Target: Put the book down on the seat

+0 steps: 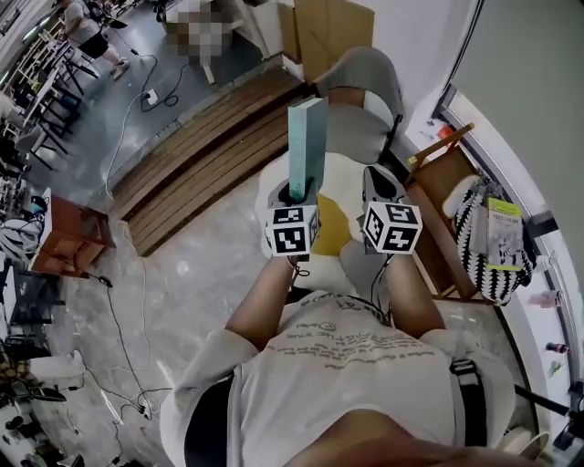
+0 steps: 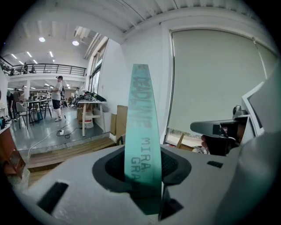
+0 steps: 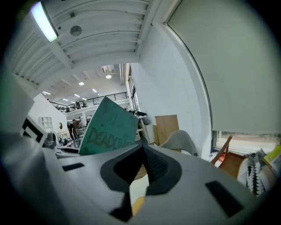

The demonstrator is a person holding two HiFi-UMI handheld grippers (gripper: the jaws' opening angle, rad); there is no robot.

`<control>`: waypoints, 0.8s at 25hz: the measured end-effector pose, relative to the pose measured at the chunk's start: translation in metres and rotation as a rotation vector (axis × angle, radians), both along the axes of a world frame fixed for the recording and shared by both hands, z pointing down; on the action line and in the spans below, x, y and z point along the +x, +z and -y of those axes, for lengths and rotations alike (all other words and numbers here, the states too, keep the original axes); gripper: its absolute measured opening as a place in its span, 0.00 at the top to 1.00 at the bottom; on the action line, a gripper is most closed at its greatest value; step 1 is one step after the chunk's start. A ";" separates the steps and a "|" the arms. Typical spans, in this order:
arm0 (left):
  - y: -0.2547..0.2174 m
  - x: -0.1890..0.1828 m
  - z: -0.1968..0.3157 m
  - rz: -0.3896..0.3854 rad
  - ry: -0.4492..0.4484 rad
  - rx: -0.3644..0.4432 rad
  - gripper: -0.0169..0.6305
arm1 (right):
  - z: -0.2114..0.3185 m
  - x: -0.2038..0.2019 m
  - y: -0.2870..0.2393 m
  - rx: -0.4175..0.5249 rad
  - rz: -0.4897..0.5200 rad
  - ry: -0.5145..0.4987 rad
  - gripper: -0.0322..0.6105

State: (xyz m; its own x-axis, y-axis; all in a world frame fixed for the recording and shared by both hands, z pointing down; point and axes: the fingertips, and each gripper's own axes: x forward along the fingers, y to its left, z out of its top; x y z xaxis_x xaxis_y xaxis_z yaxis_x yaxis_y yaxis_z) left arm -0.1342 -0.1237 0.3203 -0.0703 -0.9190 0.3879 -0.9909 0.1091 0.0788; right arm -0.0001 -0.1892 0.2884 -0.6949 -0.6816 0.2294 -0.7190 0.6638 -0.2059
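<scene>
A thin teal book [image 1: 307,146] stands upright, and my left gripper [image 1: 297,193] is shut on its lower edge. In the left gripper view the book's spine [image 2: 141,132] rises between the two jaws of the left gripper [image 2: 142,176]. Below and just beyond both grippers is the grey chair [image 1: 365,77], whose seat carries a cream and yellow cushion [image 1: 339,187]. My right gripper [image 1: 379,182] hangs beside the book on its right; its tips meet with nothing between them. The right gripper view shows the book's cover [image 3: 109,127] to the left of the right gripper [image 3: 142,149].
A wooden chair [image 1: 436,173] with a black-and-white striped bag [image 1: 479,242] stands at the right by the window. A low wooden platform [image 1: 201,155] runs behind the chair, with cardboard boxes [image 1: 333,27] beyond. A small wooden stand [image 1: 68,239] and cables lie on the floor at left.
</scene>
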 end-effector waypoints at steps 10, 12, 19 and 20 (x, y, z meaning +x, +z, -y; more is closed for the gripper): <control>0.028 -0.024 0.017 0.010 0.027 -0.074 0.73 | 0.012 -0.013 0.014 -0.022 -0.042 0.049 0.91; 0.037 -0.028 0.020 0.016 0.028 -0.094 0.73 | 0.014 -0.013 0.018 -0.029 -0.057 0.063 0.91; 0.094 -0.043 0.032 0.045 -0.004 -0.254 0.73 | 0.026 -0.012 0.045 -0.085 -0.115 0.113 0.91; 0.103 -0.046 0.032 0.056 -0.008 -0.278 0.73 | 0.026 -0.012 0.049 -0.095 -0.125 0.119 0.91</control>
